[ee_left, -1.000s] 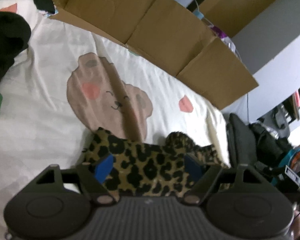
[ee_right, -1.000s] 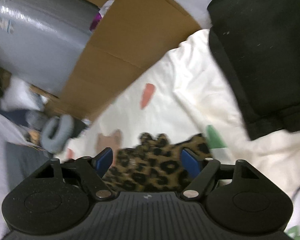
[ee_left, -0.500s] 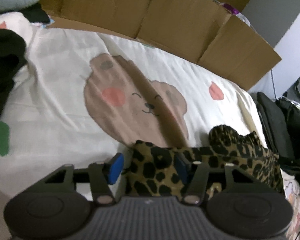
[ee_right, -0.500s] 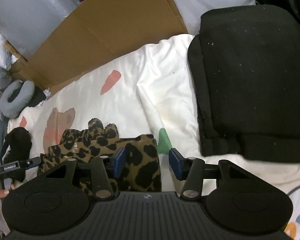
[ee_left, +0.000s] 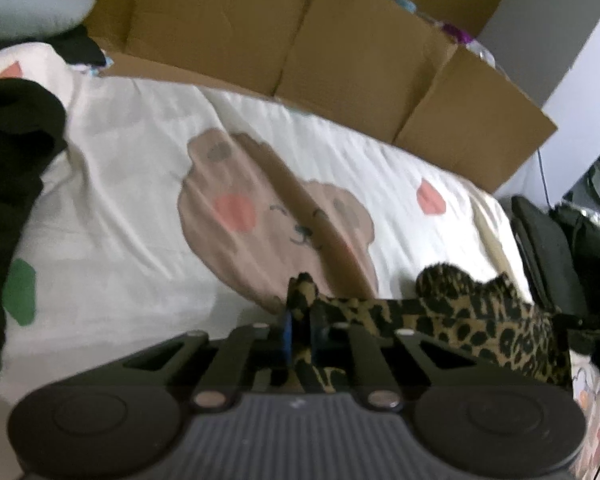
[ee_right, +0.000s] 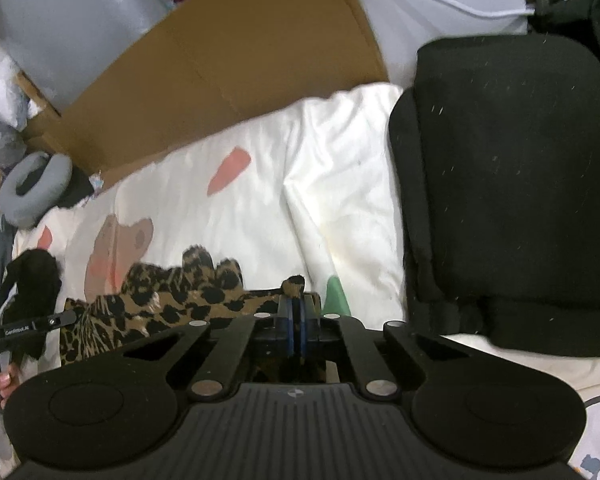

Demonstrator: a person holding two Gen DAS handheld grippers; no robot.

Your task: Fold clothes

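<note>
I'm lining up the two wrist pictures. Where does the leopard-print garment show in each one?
Left wrist: leopard-print garment sits low and right of centre, a corner pinched in the left gripper.
Right wrist: it lies low and left, its other corner pinched in the right gripper.
Shared landmark: the cardboard beyond the bedsheet.

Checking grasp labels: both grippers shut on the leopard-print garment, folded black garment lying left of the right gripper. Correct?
Not quite. In the right wrist view the folded black garment lies right of the right gripper. Both grippers, the left gripper too, are shut on the leopard-print garment.
</note>
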